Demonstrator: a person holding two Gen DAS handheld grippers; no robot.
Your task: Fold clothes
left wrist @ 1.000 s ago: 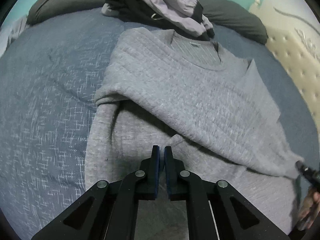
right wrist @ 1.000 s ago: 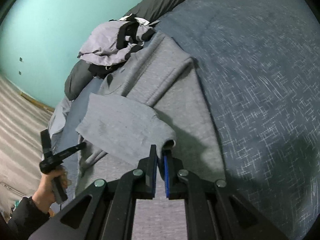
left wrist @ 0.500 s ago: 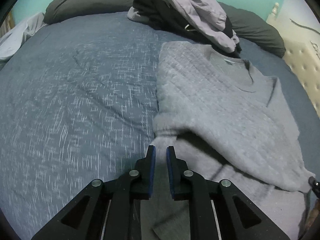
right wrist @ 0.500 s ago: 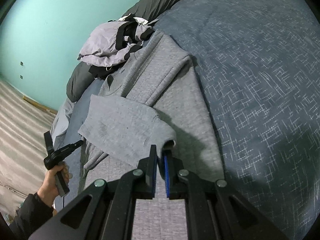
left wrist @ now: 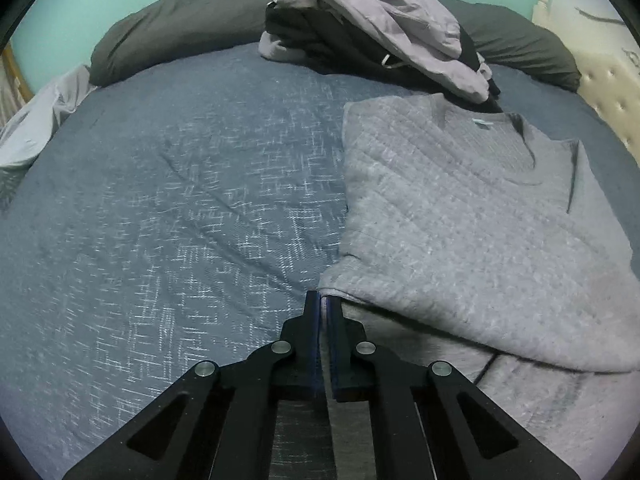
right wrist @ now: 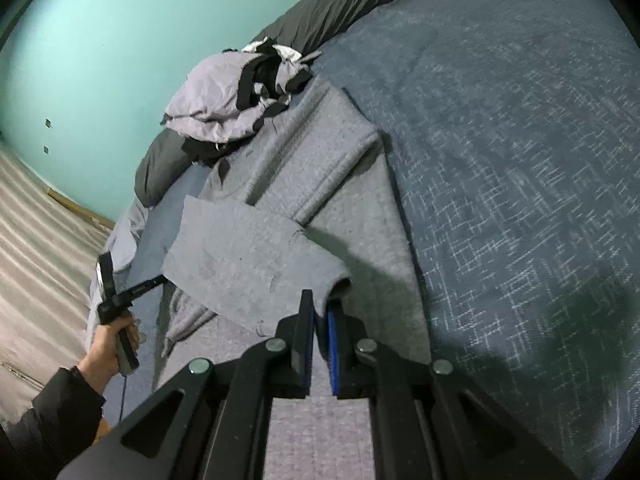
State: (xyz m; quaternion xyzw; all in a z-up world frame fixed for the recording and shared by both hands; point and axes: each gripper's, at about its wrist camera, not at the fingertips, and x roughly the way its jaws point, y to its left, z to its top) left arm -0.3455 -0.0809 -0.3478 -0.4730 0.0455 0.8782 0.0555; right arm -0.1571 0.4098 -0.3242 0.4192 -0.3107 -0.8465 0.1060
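A grey sweater (left wrist: 460, 220) lies on the blue bedspread (left wrist: 160, 220), collar toward the pillows, with one sleeve folded across its body. My left gripper (left wrist: 323, 300) sits at the near left corner of that fold, its jaws closing to a thin slit on the fabric edge. In the right wrist view the sweater (right wrist: 320, 152) stretches away, and my right gripper (right wrist: 320, 312) is shut on the cuff end of the raised sleeve flap (right wrist: 248, 248). The left gripper (right wrist: 158, 280), held by a hand (right wrist: 112, 344), meets the flap's far corner.
A pile of lilac and black clothes (left wrist: 360, 20) rests just beyond the collar. Dark pillows (left wrist: 172, 32) line the head of the bed under a teal wall. A cream tufted headboard (left wrist: 612, 92) stands at the right and pale cloth (left wrist: 32, 128) at the left edge.
The left gripper has slid left from the middle of the sweater to the fold's left corner; its jaws parted slightly, then came together. The right gripper has held still on the cuff.
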